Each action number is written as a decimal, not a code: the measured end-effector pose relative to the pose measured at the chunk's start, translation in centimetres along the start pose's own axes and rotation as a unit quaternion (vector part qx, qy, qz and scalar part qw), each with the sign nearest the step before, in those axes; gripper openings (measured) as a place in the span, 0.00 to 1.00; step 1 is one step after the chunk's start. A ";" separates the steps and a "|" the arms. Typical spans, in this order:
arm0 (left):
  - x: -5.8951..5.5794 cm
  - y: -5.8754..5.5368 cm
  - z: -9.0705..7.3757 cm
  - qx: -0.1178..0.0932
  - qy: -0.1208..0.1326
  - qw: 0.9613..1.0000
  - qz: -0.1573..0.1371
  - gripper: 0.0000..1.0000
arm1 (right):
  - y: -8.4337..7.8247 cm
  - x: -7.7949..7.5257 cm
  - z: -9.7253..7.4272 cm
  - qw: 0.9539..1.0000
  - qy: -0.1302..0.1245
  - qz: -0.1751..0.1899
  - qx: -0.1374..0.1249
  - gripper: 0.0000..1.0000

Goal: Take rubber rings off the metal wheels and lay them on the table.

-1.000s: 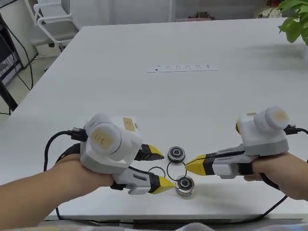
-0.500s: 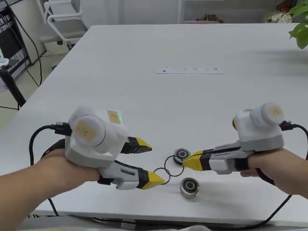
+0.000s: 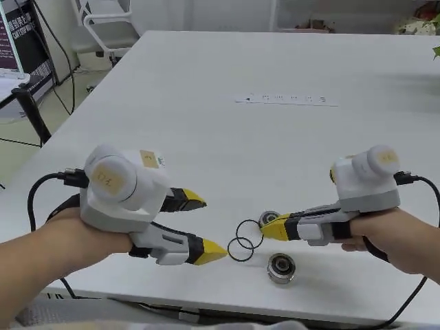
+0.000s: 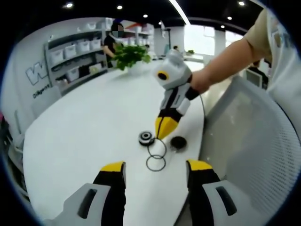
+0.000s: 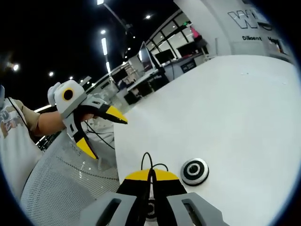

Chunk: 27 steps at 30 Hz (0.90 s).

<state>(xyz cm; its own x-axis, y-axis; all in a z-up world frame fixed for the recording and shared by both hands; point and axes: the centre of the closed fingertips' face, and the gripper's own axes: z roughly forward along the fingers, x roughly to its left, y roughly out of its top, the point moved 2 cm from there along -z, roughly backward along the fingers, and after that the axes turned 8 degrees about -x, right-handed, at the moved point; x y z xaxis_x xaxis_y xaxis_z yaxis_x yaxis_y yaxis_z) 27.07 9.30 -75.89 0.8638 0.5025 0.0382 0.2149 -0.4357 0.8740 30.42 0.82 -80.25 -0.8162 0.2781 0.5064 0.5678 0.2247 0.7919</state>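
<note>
Head view, left hand-held gripper (image 3: 203, 226): released, jaws spread wide, held at 9 o'clock of the rings, over the white tabletop (image 3: 275, 151).
Head view, right hand-held gripper (image 3: 269, 230): clenched, its yellow tips pressed together and pointing toward 9 o'clock.
Head view, first rubber ring (image 3: 248, 230): laid flat on the tabletop, its edge met by the right tip at 3 o'clock. Whether that edge is nipped cannot be told.
Head view, second rubber ring (image 3: 239, 249): flat at 7 o'clock of the first, touching or slightly overlapping it, just beside the left hand-held gripper's lower tip.
Head view, far metal wheel (image 3: 269, 218): at 12 o'clock of the right tip, partly covered by it.
Head view, near metal wheel (image 3: 282, 268): at 5 o'clock of the right tip, close to the tabletop's front edge.
Left gripper view, left hand-held gripper (image 4: 156, 167): jaws seen well apart.
Left gripper view, second rubber ring (image 4: 155, 163): framed between the two tips, untouched.
Left gripper view, first rubber ring (image 4: 156, 148): at 12 o'clock of the second, reached from above by the right hand-held gripper (image 4: 164, 131).
Left gripper view, wheels: far metal wheel (image 4: 146, 137) at 10 o'clock of the first ring, near metal wheel (image 4: 178, 142) at 2 o'clock.
Right gripper view, right hand-held gripper (image 5: 150, 175): jaws closed, with thin black ring arcs rising from the tip at 12 o'clock.
Right gripper view, far metal wheel (image 5: 194, 171): at 3 o'clock of the tip, just beside it.
Right gripper view, left hand-held gripper (image 5: 104, 133): at 10 o'clock, spread open.
</note>
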 end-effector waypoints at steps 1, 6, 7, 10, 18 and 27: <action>0.1 0.0 -0.1 0.000 0.001 1.000 -0.001 0.52 | 0.0 0.0 0.1 1.000 0.000 0.002 0.002 0.00; 0.2 -0.3 -0.3 0.001 0.006 1.000 -0.007 0.52 | -0.6 -0.4 0.8 1.000 -0.001 0.015 0.015 0.00; 0.2 -0.4 -0.4 0.000 0.006 1.000 -0.008 0.52 | -0.7 -0.4 0.9 1.000 -0.001 0.016 0.016 0.00; 0.2 -0.5 -0.5 0.001 0.008 1.000 -0.009 0.52 | -1.0 -0.6 1.2 0.999 -0.003 0.024 0.024 0.00; 0.3 -0.7 -0.6 0.002 0.010 1.000 -0.014 0.51 | -1.8 -0.8 1.6 0.999 -0.003 0.038 0.031 0.00; 0.3 -1.0 -0.6 0.005 0.011 1.000 -0.015 0.51 | -2.2 -1.1 1.9 0.998 -0.003 0.048 0.034 0.00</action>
<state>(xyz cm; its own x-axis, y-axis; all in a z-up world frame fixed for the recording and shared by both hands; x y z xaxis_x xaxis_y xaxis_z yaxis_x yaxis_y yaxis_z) 26.86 10.34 -76.47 0.8464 0.5320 0.0228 0.2452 -0.4274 0.8702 30.29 1.84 -83.22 -0.7566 0.3072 0.5773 0.6502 0.2589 0.7143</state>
